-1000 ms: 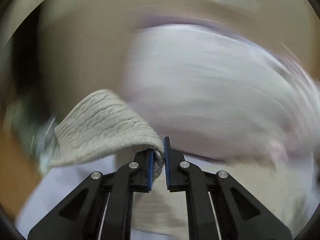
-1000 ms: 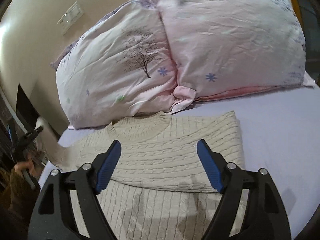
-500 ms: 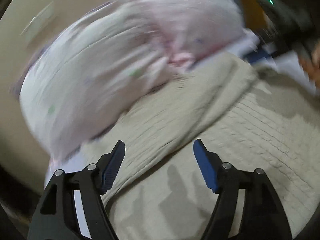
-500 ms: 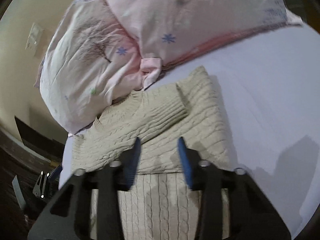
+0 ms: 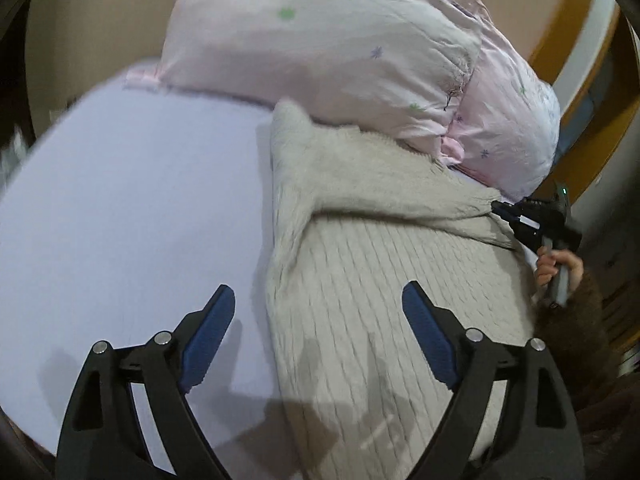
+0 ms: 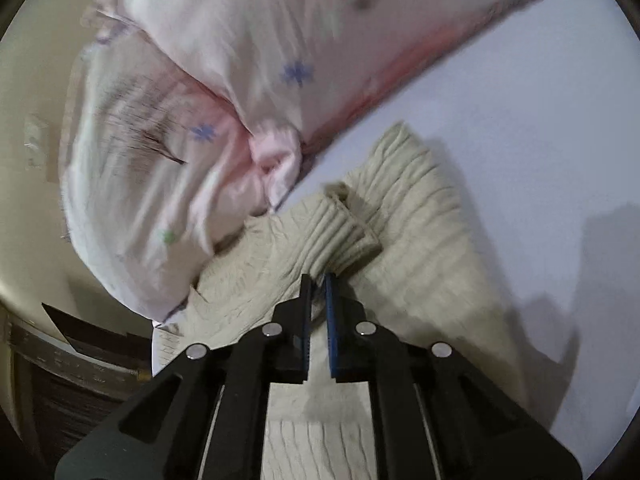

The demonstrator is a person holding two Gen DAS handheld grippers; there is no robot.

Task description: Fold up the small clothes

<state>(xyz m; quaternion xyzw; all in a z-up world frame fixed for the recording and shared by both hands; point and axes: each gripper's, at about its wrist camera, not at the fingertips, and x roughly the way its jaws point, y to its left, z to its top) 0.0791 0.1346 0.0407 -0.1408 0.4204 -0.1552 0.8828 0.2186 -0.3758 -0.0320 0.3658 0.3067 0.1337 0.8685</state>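
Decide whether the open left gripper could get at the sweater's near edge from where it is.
Probably yes: the left gripper, jaws wide, straddles the edge of the sweater with nothing between.

No readable text in either view

Neither wrist view shows a word, label, brand or number that can be read. The pillows (image 5: 360, 60) carry only printed motifs: small purple and green stars and a dark tree-like drawing, no lettering. The knit sweater (image 5: 380, 280) shows no tag or print, and the lavender bed sheet (image 5: 132, 200) is plain. A small green light glows on the dark device (image 5: 560, 200) at the right edge of the left wrist view, but no marking on it is legible. Faint ruled marks on the dark furniture (image 6: 72, 360) at the lower left of the right wrist view are too blurred to read.
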